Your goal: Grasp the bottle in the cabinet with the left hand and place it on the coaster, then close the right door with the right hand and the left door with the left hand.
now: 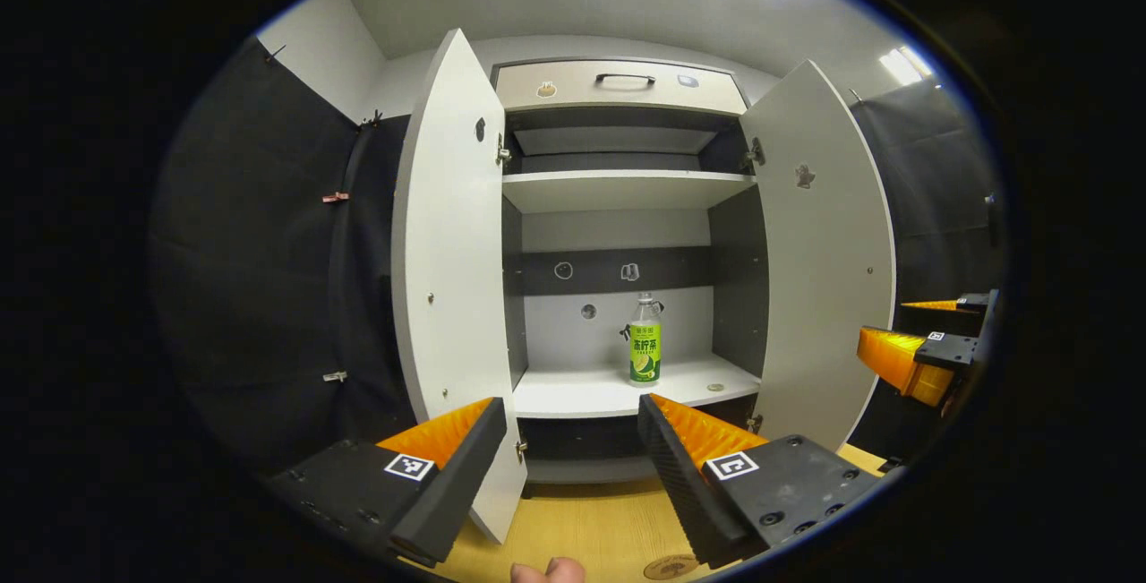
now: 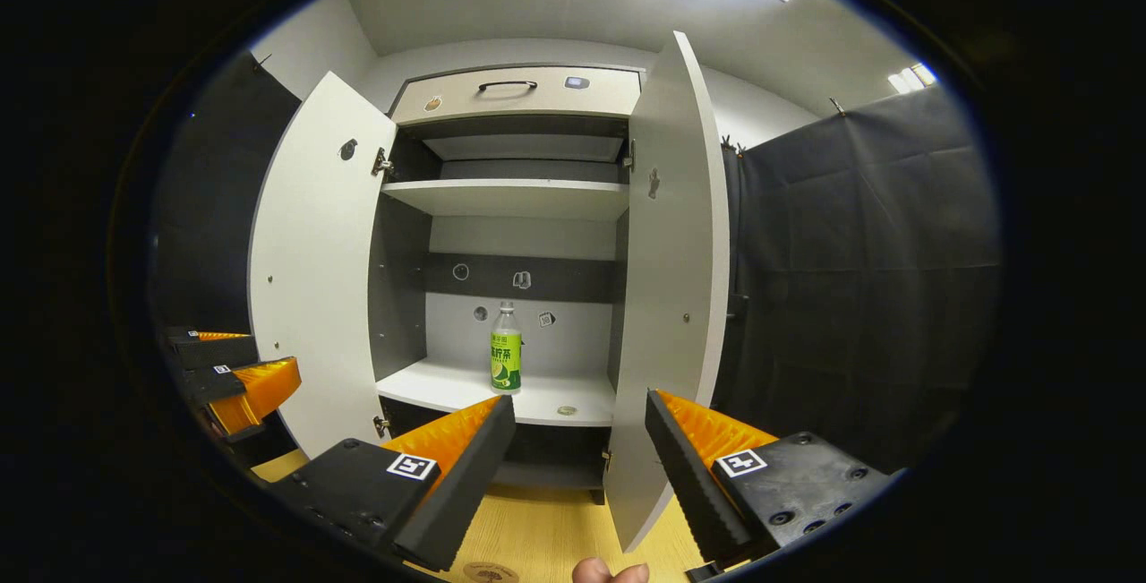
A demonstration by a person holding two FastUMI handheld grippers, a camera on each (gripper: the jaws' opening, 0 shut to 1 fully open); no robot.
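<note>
Bottle: the bottle (image 1: 645, 340) stands upright on the lower shelf (image 1: 582, 390) of the cabinet, right of the middle, with nothing touching it; in the right gripper view it shows again (image 2: 506, 347), well back from the front edge.
Coaster: a round coaster (image 1: 670, 567) lies on the wooden table (image 1: 582, 529) in front of the cabinet, bare, partly hidden under the left gripper's fingers.
Doors: the left door (image 1: 448, 278) and the right door (image 1: 824, 252) both swing wide open.
Progress: by my reckoning nothing is done yet; the grasp, the placing and both door closings are all left.
Left gripper: the left gripper (image 1: 573, 440) has its fingers spread wide, holds nothing, and sits short of the shelf, aimed roughly at the bottle.
Right gripper: the right gripper (image 2: 582, 440) is likewise spread wide and empty, near the right door's edge but not touching it.
</note>
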